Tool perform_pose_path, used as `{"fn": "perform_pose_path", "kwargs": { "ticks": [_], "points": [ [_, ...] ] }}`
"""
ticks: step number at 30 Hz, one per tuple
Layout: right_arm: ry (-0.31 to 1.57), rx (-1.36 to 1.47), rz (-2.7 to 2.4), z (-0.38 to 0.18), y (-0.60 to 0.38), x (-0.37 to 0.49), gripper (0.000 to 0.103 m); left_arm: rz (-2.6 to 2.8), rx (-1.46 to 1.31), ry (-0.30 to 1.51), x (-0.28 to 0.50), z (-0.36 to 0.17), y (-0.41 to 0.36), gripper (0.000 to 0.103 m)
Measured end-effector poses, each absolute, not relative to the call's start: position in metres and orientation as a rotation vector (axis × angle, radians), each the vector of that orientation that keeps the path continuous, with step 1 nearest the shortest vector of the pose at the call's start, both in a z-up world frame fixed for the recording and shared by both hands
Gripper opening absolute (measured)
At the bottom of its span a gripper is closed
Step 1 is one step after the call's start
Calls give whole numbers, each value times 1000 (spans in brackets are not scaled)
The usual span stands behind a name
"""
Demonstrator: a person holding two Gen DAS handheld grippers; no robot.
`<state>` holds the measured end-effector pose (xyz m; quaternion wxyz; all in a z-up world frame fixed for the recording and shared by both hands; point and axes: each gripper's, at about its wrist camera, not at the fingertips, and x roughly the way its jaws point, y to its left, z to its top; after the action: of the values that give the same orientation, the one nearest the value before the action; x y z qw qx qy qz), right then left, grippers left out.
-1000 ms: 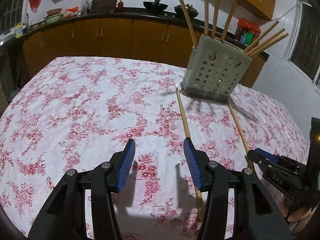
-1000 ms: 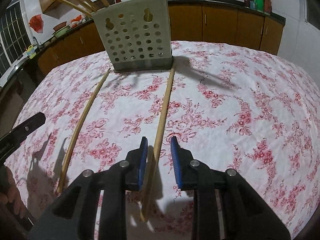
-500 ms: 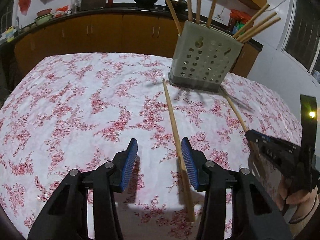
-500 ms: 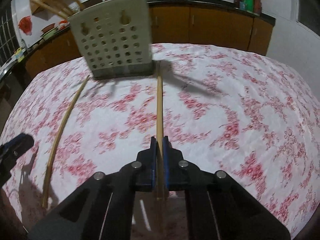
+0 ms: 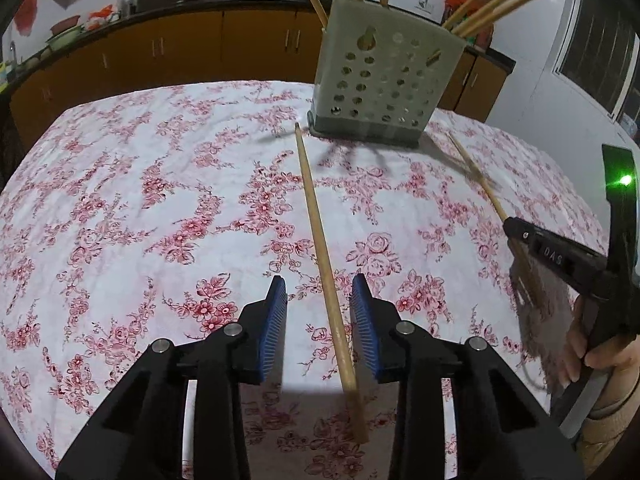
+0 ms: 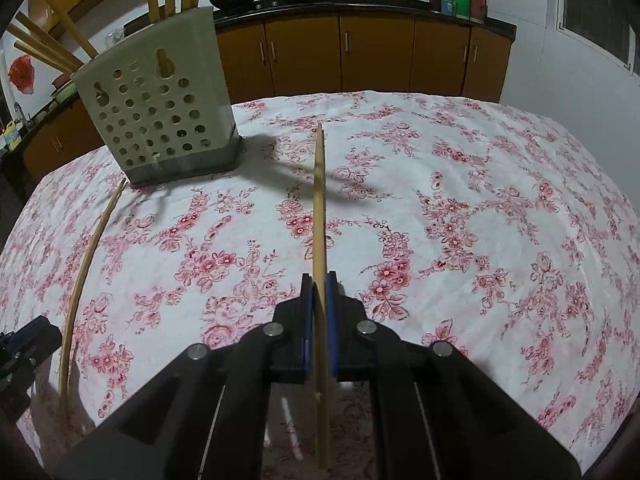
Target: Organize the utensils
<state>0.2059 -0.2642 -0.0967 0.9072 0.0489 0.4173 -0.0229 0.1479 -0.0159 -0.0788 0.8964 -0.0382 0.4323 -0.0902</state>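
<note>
So here we've got two chopsticks off the rack and both grippers on them. Our right gripper is clamped tight on one chopstick — the blue pads squeeze it from both sides, and the stick runs straight out ahead over the middle of the table, its far tip lifted clear of the flowered cloth as far as we can tell. The perforated utensil holder stands toward the table's far edge, upright, with a bunch of chopsticks already sticking out of its top.

Our left gripper straddles the second chopstick. Its jaws have just been closing in, but the pads aren't on the wood yet — there's a gap on each side, bigger on the left, so it's still apart. That stick lies flat on the cloth, its far tip just beside the holder's base and its near end under the gripper.

From the left camera we also see the right-hand gripper off at the right edge of the table, a hand wrapped round its grip.
</note>
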Motion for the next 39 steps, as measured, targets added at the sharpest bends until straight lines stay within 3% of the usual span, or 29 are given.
{"fn": "perform_pose_path", "kwargs": {
  "ticks": [5,12,23,39],
  "points": [
    [862,97,-49,-97,-263,207,8,-182,-69,908,150,-81,-18,35],
    [862,98,-48,-97,-263,207,8,-135,-17,909,158,-84,-22,8],
    [862,95,-41,-97,-260,206,9,-35,-84,916,181,-81,23,8],
    [865,105,4,-96,-255,200,9,-82,-22,888,169,-83,12,8]
  ]
}}
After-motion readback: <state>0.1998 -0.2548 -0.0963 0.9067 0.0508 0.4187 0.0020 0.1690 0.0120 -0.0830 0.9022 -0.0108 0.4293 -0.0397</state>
